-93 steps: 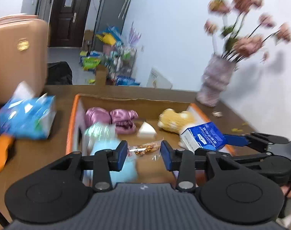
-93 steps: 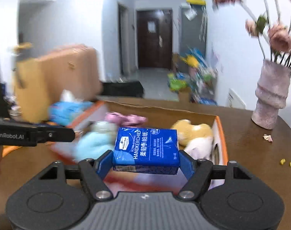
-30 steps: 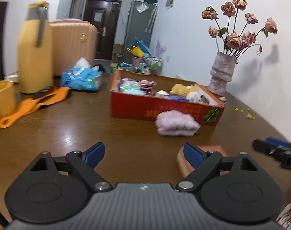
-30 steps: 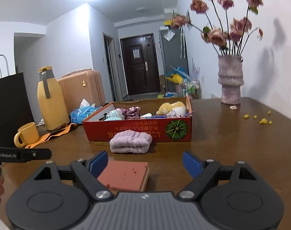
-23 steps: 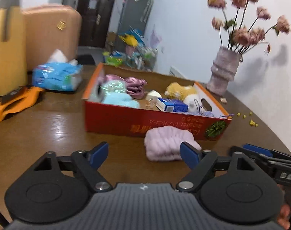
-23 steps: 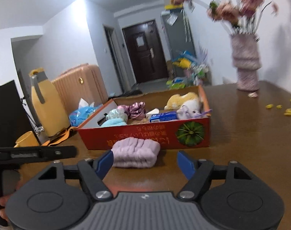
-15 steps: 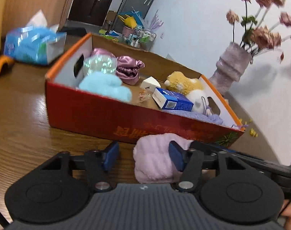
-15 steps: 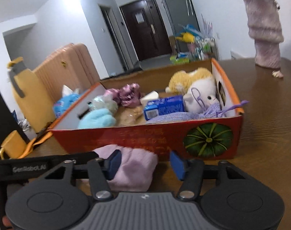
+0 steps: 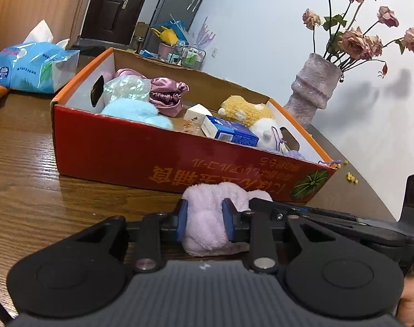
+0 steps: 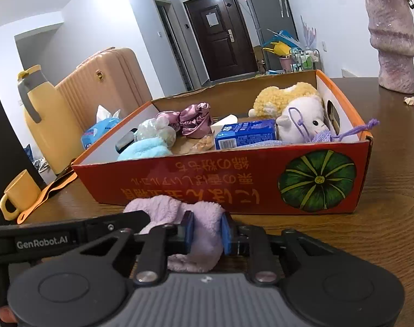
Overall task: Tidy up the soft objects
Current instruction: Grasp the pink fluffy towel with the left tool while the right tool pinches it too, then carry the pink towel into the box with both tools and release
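Observation:
A fluffy lilac cloth [image 9: 207,218] lies on the wooden table right in front of the red cardboard box [image 9: 125,150]. My left gripper [image 9: 205,222] is shut on the cloth's left part. My right gripper [image 10: 207,231] is shut on the same cloth [image 10: 204,234], at its right part. Both grip it side by side at table level. The box [image 10: 207,182] holds a light blue plush [image 9: 136,111], a yellow plush [image 9: 245,109], a white plush [image 10: 305,120], pink satin scrunchies [image 10: 193,120] and a blue handkerchief pack [image 10: 245,135].
A lilac vase of dried roses [image 9: 313,90] stands behind the box on the right. A blue tissue pack [image 9: 32,65] sits left of the box. A yellow jug [image 10: 46,125], a yellow cup [image 10: 18,193] and a pink suitcase [image 10: 106,81] stand at the left.
Both grippers moved forward and down to the lilac cloth and closed on it. Before that, the right gripper let go of the blue handkerchief pack in the box.

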`<state>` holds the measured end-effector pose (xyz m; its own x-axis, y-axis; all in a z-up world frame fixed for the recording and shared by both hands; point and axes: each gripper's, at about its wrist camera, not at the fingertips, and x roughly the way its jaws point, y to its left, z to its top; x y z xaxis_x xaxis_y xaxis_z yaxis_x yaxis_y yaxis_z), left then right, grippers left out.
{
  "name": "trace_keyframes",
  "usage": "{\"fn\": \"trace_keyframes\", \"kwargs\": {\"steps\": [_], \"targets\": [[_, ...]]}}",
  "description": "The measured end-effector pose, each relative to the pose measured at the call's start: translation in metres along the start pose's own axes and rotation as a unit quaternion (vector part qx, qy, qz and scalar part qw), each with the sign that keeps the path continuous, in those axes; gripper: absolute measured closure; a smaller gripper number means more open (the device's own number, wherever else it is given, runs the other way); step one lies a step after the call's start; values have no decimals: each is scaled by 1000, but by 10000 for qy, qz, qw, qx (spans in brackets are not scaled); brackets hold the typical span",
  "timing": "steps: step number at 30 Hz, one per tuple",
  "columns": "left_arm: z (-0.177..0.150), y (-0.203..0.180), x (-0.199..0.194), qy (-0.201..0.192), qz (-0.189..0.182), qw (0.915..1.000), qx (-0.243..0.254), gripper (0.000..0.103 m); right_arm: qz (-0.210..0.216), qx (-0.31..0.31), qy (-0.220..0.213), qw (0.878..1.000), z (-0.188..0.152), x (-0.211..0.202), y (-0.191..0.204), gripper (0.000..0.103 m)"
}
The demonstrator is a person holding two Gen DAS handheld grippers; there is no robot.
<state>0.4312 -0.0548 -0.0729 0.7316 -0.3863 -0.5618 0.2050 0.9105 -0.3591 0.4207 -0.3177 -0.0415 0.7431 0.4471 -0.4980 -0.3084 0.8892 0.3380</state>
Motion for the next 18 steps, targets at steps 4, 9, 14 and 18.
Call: {"fn": "trace_keyframes", "kwargs": {"steps": [4,9,14,18], "targets": [[3,-4,-5,-7,15,9999,102,81,-21,-151,-81,9998,0,-5,5,89],[2,-24,-49,-385,-18,9986,370,83,-177,-411,-604,9972,0,-48,34,90],[-31,-49,-126,-622,60,9945,839,83,-17,-388,-886,9953,-32,-114,68,90],[-62,-53,-169,-603,-79,9955,730,83,83,-227,-906,9956,-66,-155,87,90]]}}
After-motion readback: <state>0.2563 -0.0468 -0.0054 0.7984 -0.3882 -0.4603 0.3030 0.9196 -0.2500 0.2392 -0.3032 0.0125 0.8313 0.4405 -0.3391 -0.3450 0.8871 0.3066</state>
